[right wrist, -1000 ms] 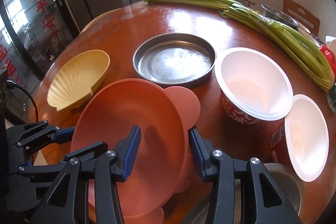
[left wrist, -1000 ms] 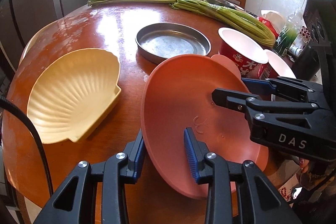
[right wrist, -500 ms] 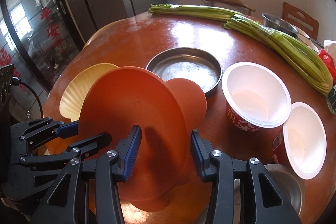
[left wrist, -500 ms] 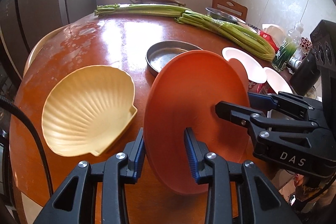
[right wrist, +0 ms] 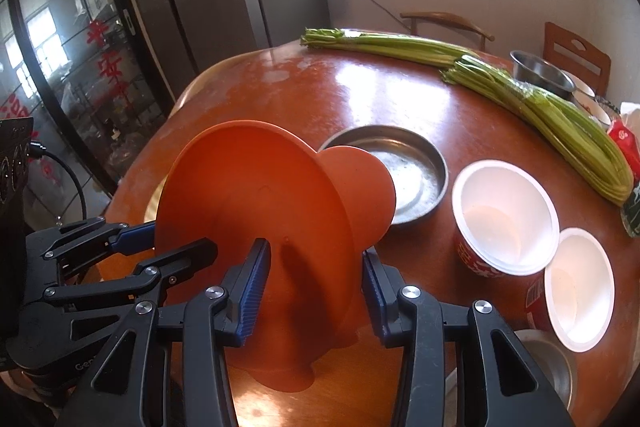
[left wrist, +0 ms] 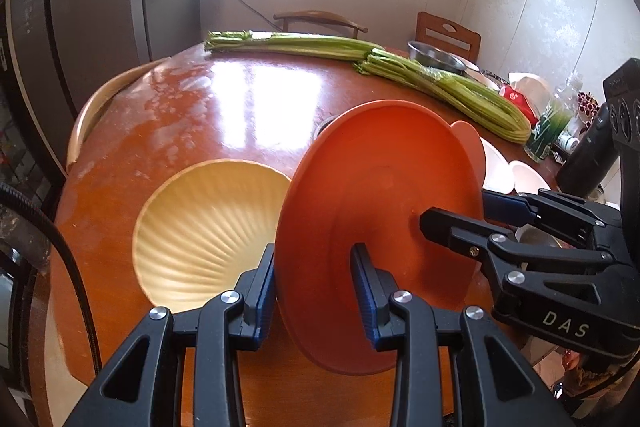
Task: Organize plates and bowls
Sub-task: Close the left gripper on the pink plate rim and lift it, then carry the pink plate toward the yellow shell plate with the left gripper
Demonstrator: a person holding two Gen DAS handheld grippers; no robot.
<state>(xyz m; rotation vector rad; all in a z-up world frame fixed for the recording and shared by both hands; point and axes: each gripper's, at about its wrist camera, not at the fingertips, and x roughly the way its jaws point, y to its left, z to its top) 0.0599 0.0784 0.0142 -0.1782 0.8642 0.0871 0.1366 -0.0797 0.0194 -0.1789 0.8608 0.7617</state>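
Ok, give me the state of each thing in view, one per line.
orange plate: lifted, tilted on edge
left hand-held gripper: shut on plate rim
right hand-held gripper: shut on plate
shell dish: empty, on table
metal pan: empty
two white cups: upright, empty

The plate (left wrist: pixel 384 211) is orange. The shell dish (left wrist: pixel 208 231) is pale yellow with ribbed lines. The celery (right wrist: pixel 552 107) is green. The counter (left wrist: pixel 240 115) is shiny red-brown.

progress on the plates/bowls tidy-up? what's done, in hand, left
Done: nothing stacked yet. In hand: both the left gripper and right gripper clamp the orange plastic plate, tilted on edge above the table. Left: yellow shell-shaped dish, round metal pan and two white paper bowls sit separate.
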